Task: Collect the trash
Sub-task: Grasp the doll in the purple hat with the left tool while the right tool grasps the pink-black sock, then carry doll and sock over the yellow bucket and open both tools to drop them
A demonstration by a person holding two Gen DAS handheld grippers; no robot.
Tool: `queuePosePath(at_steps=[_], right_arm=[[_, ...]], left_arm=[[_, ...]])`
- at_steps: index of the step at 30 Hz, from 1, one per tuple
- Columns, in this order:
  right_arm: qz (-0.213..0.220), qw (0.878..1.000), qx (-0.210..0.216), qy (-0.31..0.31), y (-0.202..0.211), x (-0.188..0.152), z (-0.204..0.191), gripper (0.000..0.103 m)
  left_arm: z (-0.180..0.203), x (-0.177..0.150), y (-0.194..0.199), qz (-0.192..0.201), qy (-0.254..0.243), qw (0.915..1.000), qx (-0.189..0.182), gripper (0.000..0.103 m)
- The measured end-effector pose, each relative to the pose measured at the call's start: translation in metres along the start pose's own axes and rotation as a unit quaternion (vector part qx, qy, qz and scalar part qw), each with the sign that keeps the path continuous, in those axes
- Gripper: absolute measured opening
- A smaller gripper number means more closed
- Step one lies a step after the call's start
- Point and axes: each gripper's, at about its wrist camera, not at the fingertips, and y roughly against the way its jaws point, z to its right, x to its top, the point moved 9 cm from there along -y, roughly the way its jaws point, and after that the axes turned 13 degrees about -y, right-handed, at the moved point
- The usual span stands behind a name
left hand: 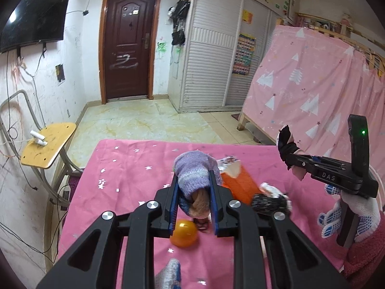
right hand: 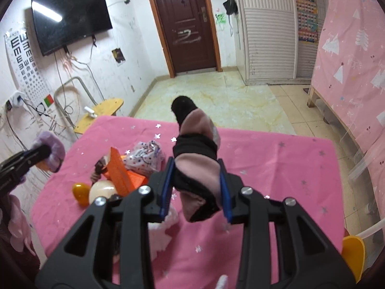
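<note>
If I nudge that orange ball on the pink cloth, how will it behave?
The orange ball looks round and glossy, so it would probably roll off at a light push. The pink cloth lies fairly flat and may slow it a little. Its shiny surface suggests the fingers could slip on it.

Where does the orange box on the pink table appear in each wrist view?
Left wrist view: orange box lies right of centre, just beyond the left gripper.
Right wrist view: it stands tilted at left of centre.
Shared landmark: the brown door.
</note>
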Motion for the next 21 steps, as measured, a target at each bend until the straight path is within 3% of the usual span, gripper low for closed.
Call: queuePosePath(at_steps=[9, 21], right_arm=[[0.034, 0.999, 0.003, -0.030, 0.046, -0.005, 0.039, 0.033], [0.077, 0.992, -0.017, -0.101, 0.102, -0.027, 0.126, 0.033]], left_arm=[[0.058, 0.014, 0.012, 0.008, -0.039, 0.9990, -0.022, 0.014], [0.161, 0.025, 0.007, 0.005, -0.088, 0.9932, -0.076, 0.014]])
